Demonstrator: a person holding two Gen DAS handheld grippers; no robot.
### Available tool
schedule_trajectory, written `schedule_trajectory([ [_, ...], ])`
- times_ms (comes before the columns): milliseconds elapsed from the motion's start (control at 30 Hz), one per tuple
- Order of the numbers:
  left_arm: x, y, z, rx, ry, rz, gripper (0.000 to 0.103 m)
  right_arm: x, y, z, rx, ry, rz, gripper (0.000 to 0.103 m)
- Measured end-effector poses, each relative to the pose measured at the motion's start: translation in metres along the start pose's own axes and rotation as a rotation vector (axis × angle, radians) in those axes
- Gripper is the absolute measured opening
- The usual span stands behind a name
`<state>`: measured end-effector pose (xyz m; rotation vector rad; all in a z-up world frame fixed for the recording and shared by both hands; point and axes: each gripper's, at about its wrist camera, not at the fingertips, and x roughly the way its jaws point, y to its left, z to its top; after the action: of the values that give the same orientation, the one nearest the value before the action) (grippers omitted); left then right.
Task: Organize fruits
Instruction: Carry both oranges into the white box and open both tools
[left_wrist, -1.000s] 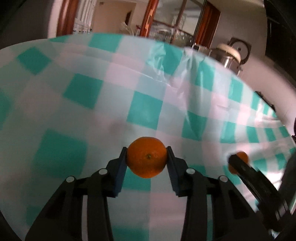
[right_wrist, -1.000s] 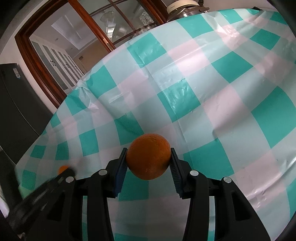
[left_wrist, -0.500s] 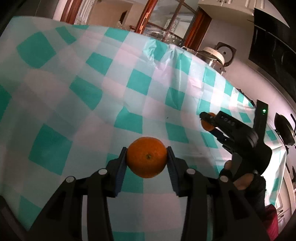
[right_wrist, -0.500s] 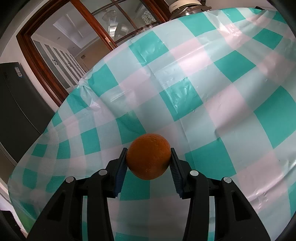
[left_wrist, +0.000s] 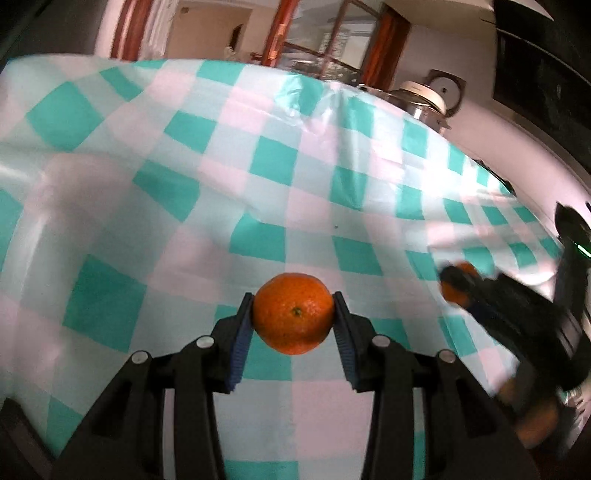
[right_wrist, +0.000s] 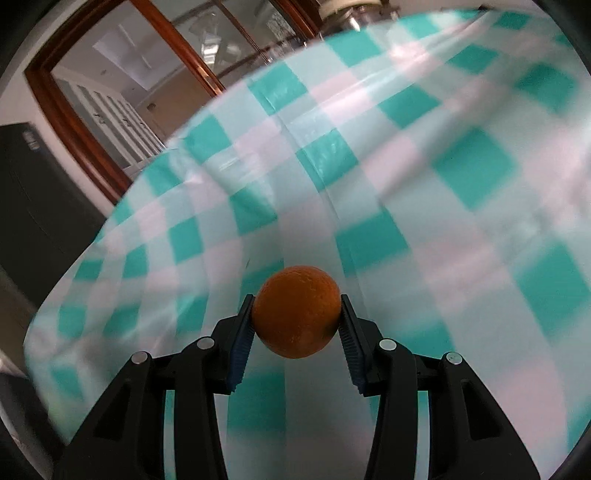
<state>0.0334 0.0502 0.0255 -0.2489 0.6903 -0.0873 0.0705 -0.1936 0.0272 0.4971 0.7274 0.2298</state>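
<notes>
Oranges: 2, round, dimpled peel | left hand-held gripper (left_wrist: 293, 319) clamps stem-scar orange (left_wrist: 293, 313) | right hand-held gripper (right_wrist: 296, 318) clamps darker orange (right_wrist: 296, 312)

Table (left_wrist: 155, 173) under wrinkled teal-pink checked plastic cloth (right_wrist: 461, 177).

Teal-checked tablecloth (left_wrist: 273, 162) (creased), wood-framed glass doors (right_wrist: 110, 92) behind, pot (left_wrist: 421, 99) against white wall.

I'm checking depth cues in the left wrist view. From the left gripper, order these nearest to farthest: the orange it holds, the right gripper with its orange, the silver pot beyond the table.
1. The orange, clamped between the left gripper pads, centre.
2. The right gripper, over the checked tablecloth, at right.
3. The silver pot, beyond the table's far edge, upper right.
</notes>
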Motion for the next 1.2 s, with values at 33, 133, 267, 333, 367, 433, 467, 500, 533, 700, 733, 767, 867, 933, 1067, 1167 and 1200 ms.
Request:
schedule_trajectory([
  [33,-0.004,-0.005,-0.003,0.022,0.002,-0.014,0.042,-0.014,-0.001,-0.008,-0.002,-0.005,0.004,0.044],
  [133,-0.018,-0.021,-0.015,0.085,-0.004,-0.049,0.042,-0.071,-0.012,-0.039,0.003,-0.028,0.007,0.044],
  [267,-0.044,-0.048,-0.043,0.160,-0.002,-0.093,0.042,-0.137,-0.035,-0.080,-0.020,-0.048,-0.035,0.044],
  [333,-0.056,-0.064,-0.059,0.198,0.008,-0.120,0.042,-0.162,-0.050,-0.095,-0.012,-0.051,-0.049,0.044],
  [367,-0.062,-0.072,-0.066,0.216,0.012,-0.131,0.042,-0.177,-0.060,-0.103,-0.002,-0.056,-0.064,0.044],
  [433,-0.072,-0.089,-0.081,0.255,0.024,-0.153,0.042,-0.200,-0.076,-0.115,0.014,-0.064,-0.086,0.044],
  [467,-0.076,-0.098,-0.087,0.274,0.033,-0.165,0.042,-0.216,-0.086,-0.122,0.022,-0.072,-0.094,0.044],
  [500,-0.081,-0.110,-0.096,0.301,0.042,-0.181,0.042,-0.225,-0.091,-0.125,0.022,-0.078,-0.099,0.044],
  [533,-0.085,-0.119,-0.101,0.322,0.045,-0.190,0.042,-0.236,-0.096,-0.129,0.019,-0.088,-0.108,0.044],
  [700,-0.107,-0.172,-0.127,0.458,0.042,-0.240,0.042,-0.292,-0.120,-0.146,-0.020,-0.141,-0.177,0.044],
  [733,-0.113,-0.186,-0.134,0.489,0.043,-0.255,0.042,-0.299,-0.125,-0.149,-0.017,-0.149,-0.183,0.044],
  [767,-0.117,-0.195,-0.139,0.513,0.044,-0.266,0.042,-0.309,-0.132,-0.154,-0.013,-0.160,-0.192,0.044],
  [867,-0.126,-0.222,-0.157,0.592,0.054,-0.290,0.042,-0.332,-0.151,-0.167,0.000,-0.180,-0.231,0.044],
  [933,-0.132,-0.237,-0.169,0.640,0.067,-0.309,0.042,-0.346,-0.165,-0.176,0.014,-0.187,-0.254,0.044],
  [1067,-0.146,-0.273,-0.199,0.748,0.089,-0.358,0.042,-0.374,-0.197,-0.201,0.053,-0.199,-0.309,0.044],
  [1167,-0.157,-0.298,-0.224,0.838,0.106,-0.404,0.042,-0.386,-0.218,-0.216,0.087,-0.189,-0.356,0.044],
  [1200,-0.160,-0.303,-0.230,0.858,0.111,-0.414,0.042,-0.389,-0.227,-0.221,0.102,-0.178,-0.373,0.044],
])
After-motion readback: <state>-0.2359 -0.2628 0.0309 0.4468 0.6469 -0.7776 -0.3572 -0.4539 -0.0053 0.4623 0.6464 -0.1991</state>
